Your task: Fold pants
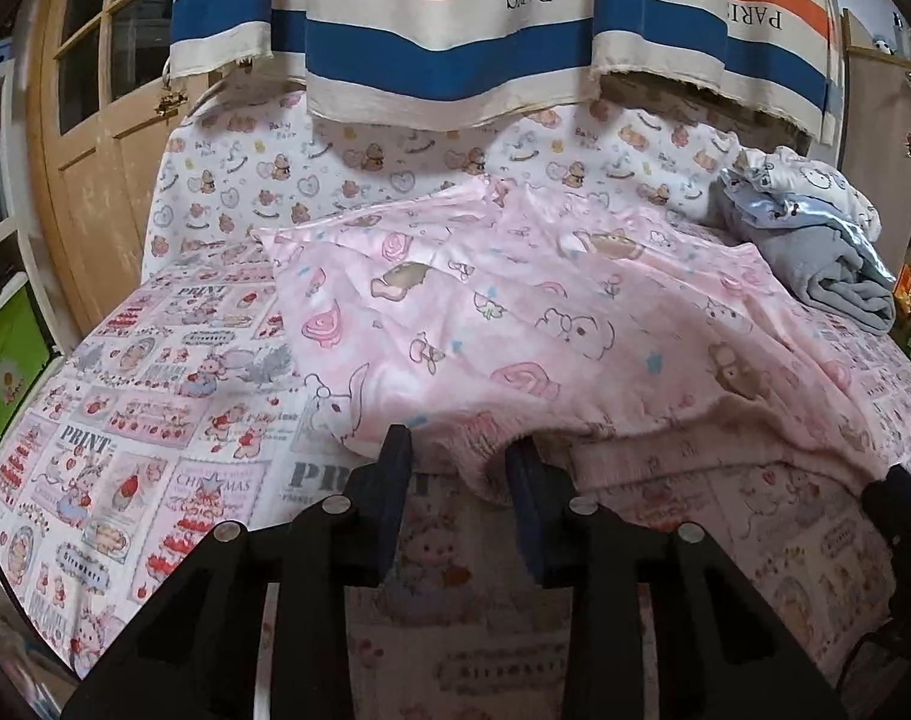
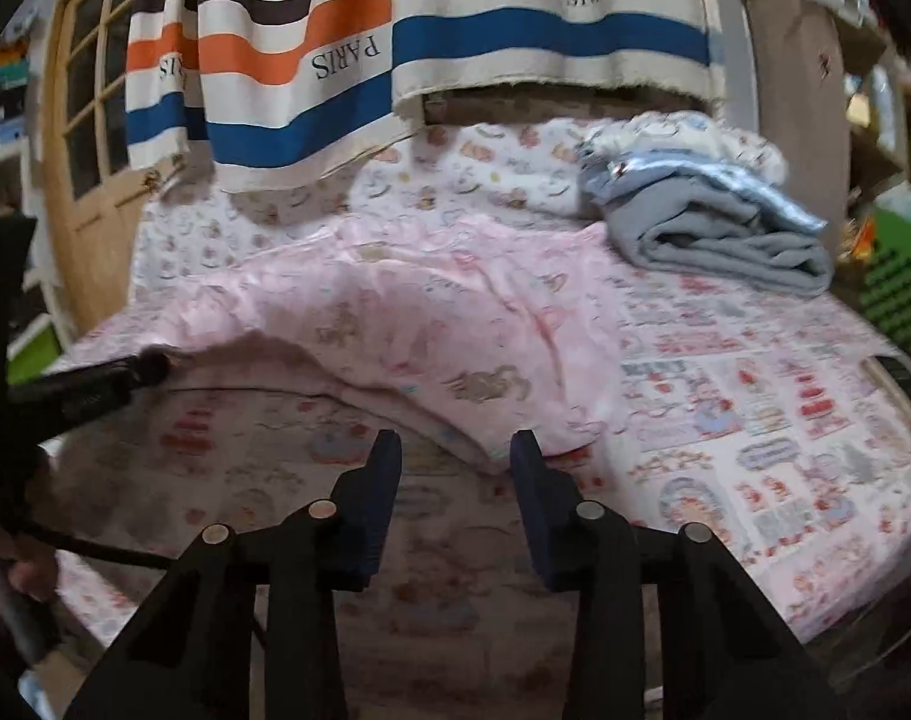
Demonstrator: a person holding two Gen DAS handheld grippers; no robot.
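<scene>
Pink cartoon-print pants (image 1: pixel 545 324) lie spread across the patterned bed sheet (image 1: pixel 155 420), waistband toward me. My left gripper (image 1: pixel 458 450) is open, its fingers on either side of the near waistband edge at the left corner. My right gripper (image 2: pixel 455 447) is open, its fingers at the near right edge of the pants (image 2: pixel 425 324). The left gripper also shows in the right wrist view (image 2: pixel 149 366), at the pants' near left edge. The right gripper's body shows at the right edge of the left wrist view (image 1: pixel 899 510).
A pile of folded grey and blue clothes (image 1: pixel 827 240) sits at the back right of the bed. A striped Paris cloth (image 1: pixel 485 30) hangs behind. A wooden door (image 1: pixel 95 120) and a green bin (image 1: pixel 5 372) stand at the left.
</scene>
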